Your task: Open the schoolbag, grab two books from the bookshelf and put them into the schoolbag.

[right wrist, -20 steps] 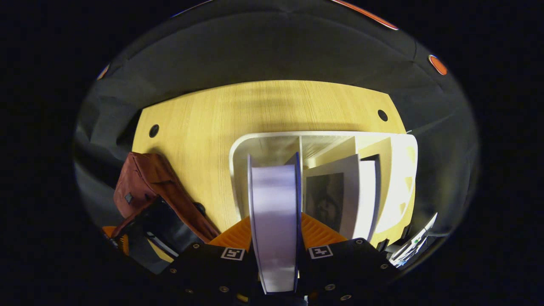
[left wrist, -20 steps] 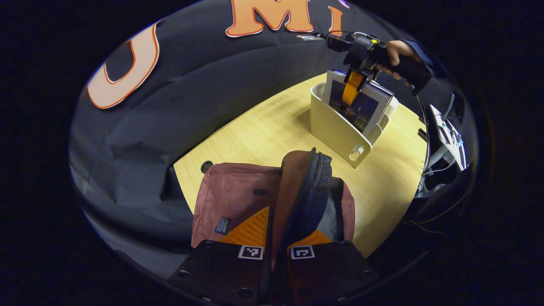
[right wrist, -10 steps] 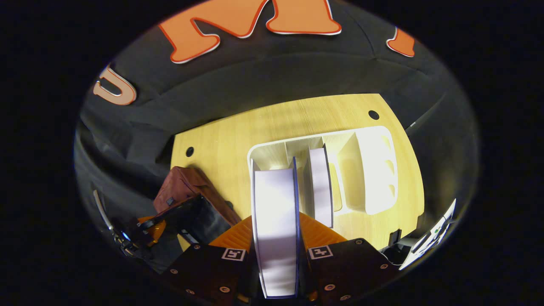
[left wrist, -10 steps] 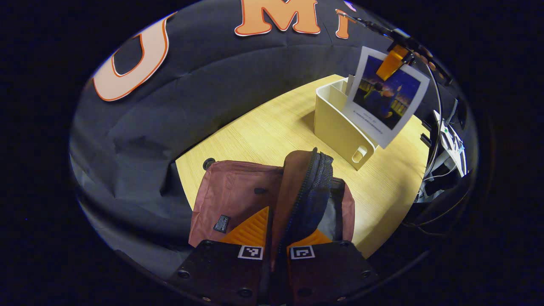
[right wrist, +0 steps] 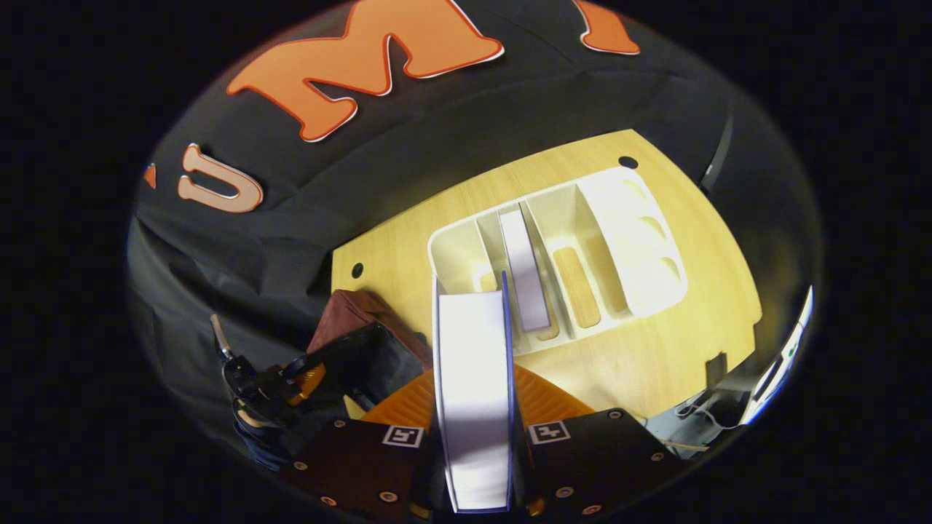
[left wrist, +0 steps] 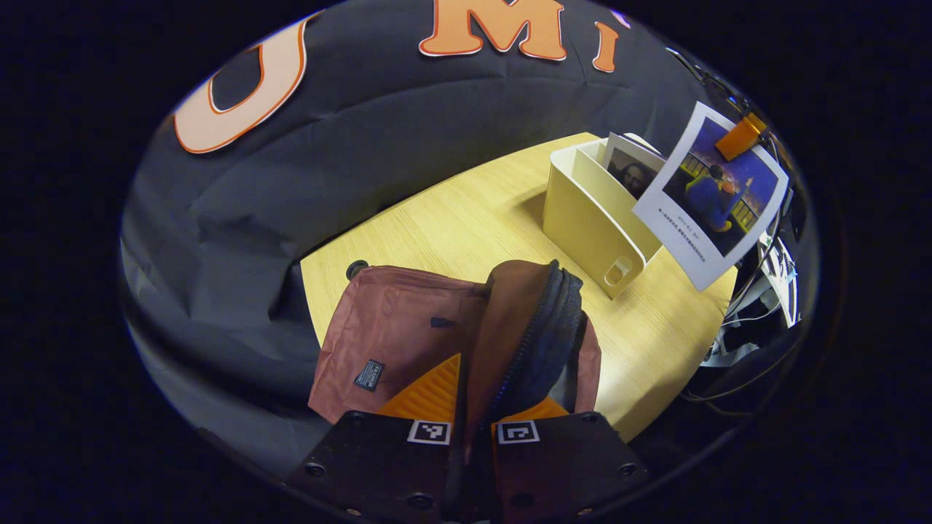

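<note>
Looking at the left gripper view, the left gripper (left wrist: 472,407) pinches the schoolbag (left wrist: 408,342) flap, zipper edge up, on the table (left wrist: 466,218) near the bookshelf (left wrist: 582,211); a book (left wrist: 710,200) hangs above the bookshelf. Right gripper view: the right gripper (right wrist: 473,429) clamps that book (right wrist: 473,378) above the bookshelf (right wrist: 626,240), one more book (right wrist: 524,269) inside.

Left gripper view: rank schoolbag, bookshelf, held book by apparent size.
1. schoolbag, though it sits nearest the camera.
2. and 3. bookshelf and held book look alike; not ranked.
</note>
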Demonstrator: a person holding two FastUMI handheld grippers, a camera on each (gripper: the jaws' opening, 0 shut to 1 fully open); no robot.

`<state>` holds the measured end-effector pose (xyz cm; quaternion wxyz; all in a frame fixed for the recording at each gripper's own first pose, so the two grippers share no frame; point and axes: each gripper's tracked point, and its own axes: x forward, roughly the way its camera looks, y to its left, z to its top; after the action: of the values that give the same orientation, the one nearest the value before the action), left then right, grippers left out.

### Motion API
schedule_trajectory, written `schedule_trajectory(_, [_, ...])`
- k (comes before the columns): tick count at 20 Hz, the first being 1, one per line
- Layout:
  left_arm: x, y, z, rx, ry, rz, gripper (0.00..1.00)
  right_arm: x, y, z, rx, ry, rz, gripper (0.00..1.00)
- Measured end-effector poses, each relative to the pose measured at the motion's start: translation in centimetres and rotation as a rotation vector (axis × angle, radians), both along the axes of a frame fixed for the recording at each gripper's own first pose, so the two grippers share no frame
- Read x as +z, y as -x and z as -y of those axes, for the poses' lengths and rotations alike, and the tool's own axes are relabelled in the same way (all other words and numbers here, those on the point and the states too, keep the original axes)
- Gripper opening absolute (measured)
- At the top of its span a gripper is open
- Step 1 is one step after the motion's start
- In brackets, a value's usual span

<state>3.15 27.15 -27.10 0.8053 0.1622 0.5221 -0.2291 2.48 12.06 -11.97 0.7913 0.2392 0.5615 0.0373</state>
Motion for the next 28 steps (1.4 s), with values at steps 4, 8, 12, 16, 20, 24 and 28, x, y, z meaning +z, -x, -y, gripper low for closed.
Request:
schedule_trajectory(4, [-0.1, 0.2, 0.6, 0.004, -0.011, -0.001, 0.09, -1.8, 3.0, -3.2, -0.076, -0.174, -0.028, 0.37])
schedule_trajectory(8, [0.1, 0.4, 0.8, -0.001, -0.022, 0.012, 0.09, -1.4, 2.7, -4.0, -0.130, -0.247, 0.048, 0.38])
schedule_trajectory(12, [0.6, 0.1, 0.8, -0.008, -0.038, 0.021, 0.09, -1.8, 3.5, -5.7, -0.141, -0.301, 0.066, 0.38])
schedule_trajectory(16, [0.8, 0.5, 1.0, 0.003, -0.035, 0.015, 0.09, -2.6, 4.8, -9.7, -0.134, -0.403, 0.039, 0.38])
schedule_trajectory(20, [1.4, 0.4, 1.8, -0.005, -0.037, 0.018, 0.08, -4.0, 3.9, -13.5, -0.124, -0.428, 0.061, 0.38])
schedule_trajectory(24, [1.9, 0.4, 2.2, -0.012, -0.030, 0.023, 0.07, -4.7, 2.3, -17.6, -0.089, -0.438, 0.095, 0.38])
schedule_trajectory(28, [2.6, 0.2, 2.9, 0.005, 0.003, 0.032, 0.07, -8.1, 1.3, -19.6, -0.110, -0.396, 0.068, 0.38])
